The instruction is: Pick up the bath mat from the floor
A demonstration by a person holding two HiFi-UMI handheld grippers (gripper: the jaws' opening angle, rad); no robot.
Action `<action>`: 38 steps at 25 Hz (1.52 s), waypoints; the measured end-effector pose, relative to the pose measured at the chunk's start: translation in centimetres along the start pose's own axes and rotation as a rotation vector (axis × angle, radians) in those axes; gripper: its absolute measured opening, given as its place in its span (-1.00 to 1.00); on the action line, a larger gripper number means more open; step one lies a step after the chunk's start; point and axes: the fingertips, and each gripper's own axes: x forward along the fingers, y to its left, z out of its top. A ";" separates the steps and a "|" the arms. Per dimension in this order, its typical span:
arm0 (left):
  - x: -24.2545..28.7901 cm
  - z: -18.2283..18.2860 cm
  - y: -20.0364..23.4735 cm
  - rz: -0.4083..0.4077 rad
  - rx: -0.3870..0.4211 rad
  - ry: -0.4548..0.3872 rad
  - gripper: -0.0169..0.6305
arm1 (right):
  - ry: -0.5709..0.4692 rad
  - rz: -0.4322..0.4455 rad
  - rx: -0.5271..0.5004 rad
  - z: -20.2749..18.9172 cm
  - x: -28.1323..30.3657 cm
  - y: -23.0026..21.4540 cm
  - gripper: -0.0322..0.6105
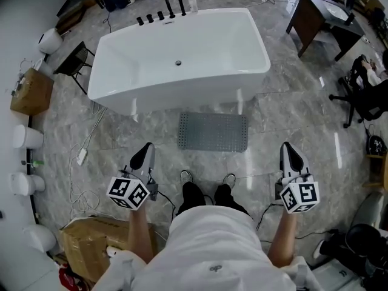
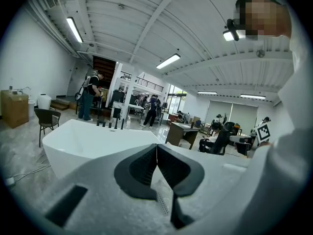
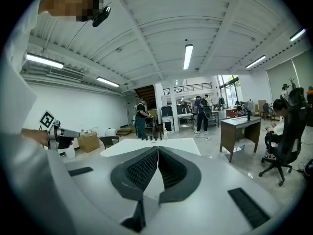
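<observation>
we stand before the grey rectangular rubber bath mat [image 1: 213, 131], flat on the marble floor [image 1: 291, 126] beside the white bathtub [image 1: 182, 56]. left gripper [image 1: 143, 157] and right gripper [image 1: 292, 157] (jaws closed, empty) must first lower and open.

A grey, dotted bath mat [image 1: 213, 132] lies on grey marbled floor [image 1: 291, 114] beside a white bathtub [image 1: 182, 56].

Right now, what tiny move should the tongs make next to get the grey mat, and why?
Probably lower the left tongs and right tongs toward the near edge of the bath mat. It lies flat on the floor before the bathtub, untouched, while both tongs are shut, empty and held well above it, so they cannot grip it from there.
</observation>
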 end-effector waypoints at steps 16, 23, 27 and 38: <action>1.9 -2.6 -2.2 0.070 0.009 0.063 -0.91 | 0.108 0.121 -0.002 -3.4 0.7 -1.9 -0.88; 4.6 -1.9 1.2 0.039 0.021 0.086 -0.91 | 0.082 0.100 0.054 -2.5 4.4 -1.1 -0.88; 6.7 -0.4 3.3 -0.022 0.078 0.081 -0.91 | 0.086 0.050 0.036 -1.4 6.6 -0.5 -0.88; 13.4 0.8 9.9 -0.174 0.136 0.113 -0.91 | 0.090 -0.106 0.029 0.3 12.4 1.4 -0.87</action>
